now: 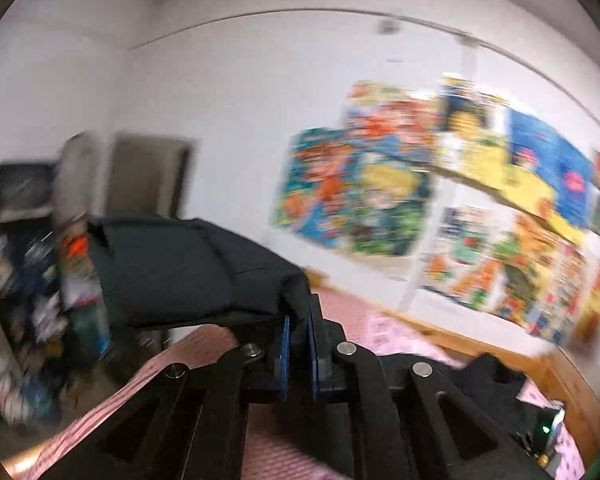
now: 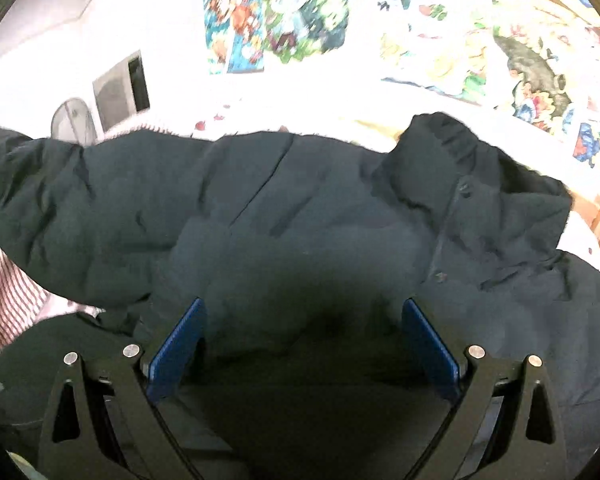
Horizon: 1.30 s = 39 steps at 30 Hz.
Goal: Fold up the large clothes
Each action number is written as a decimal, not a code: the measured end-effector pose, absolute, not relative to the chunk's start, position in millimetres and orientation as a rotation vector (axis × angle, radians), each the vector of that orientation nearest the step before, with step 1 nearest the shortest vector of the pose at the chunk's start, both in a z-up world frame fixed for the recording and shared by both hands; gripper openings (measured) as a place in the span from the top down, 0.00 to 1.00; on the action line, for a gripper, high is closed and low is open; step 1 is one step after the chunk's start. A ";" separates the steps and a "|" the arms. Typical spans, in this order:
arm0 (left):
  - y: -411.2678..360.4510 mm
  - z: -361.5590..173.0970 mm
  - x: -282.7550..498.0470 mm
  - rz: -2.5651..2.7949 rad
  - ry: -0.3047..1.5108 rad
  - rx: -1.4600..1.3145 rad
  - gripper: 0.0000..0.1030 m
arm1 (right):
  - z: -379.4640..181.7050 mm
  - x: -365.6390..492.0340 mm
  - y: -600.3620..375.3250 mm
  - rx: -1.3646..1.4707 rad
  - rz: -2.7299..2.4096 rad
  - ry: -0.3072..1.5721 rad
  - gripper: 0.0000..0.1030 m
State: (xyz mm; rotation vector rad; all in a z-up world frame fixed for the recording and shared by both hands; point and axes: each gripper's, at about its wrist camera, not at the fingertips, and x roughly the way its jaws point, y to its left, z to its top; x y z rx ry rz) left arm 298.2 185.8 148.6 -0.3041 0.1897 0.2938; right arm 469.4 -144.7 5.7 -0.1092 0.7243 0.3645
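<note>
Sleeve Lift Stage: Padded Jacket Fold

Grip status: the left gripper [image 1: 298, 336] is clamped on a padded edge of the dark jacket [image 2: 300, 216], apparently a sleeve or cuff end. Fabric is pinched between the blue pads [image 1: 286, 344], and the held portion [image 1: 188, 264] stands raised toward 10 o'clock in the left wrist view. The right gripper [image 2: 302, 344] has its jaws spread wide; both pads stand over the jacket body with nothing pinched between them.

Location: the jacket lies spread across the bed [image 1: 380, 328], on pink patterned bedding. In the right wrist view the collar [image 2: 460, 152] sits at 1 o'clock and one sleeve [image 2: 52, 200] runs out toward 9 o'clock.

Step in hand, as judged: first fold, carrying the gripped part inward over the torso.

Next move requirements:
1. Carry the held fabric across the body panel without dragging the rest.
2. Use the right gripper to pin or grip the torso so the bulk does not shift.

Surroundings: colourful posters [image 1: 380, 184] cover the wall at 2 o'clock. A cluttered shelf area [image 1: 28, 280] lies at 9 o'clock, and a wooden bed frame [image 1: 480, 344] at 4 o'clock. A striped cloth [image 2: 8, 296] lies beside the sleeve.

Obstruction: thick padding resists flat creasing, and another dark item [image 1: 496, 376] lies on the bed nearby.
</note>
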 end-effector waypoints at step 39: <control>-124.2 28.7 409.3 -0.875 0.694 0.135 0.25 | -16.8 421.4 -397.4 0.492 0.013 0.717 0.07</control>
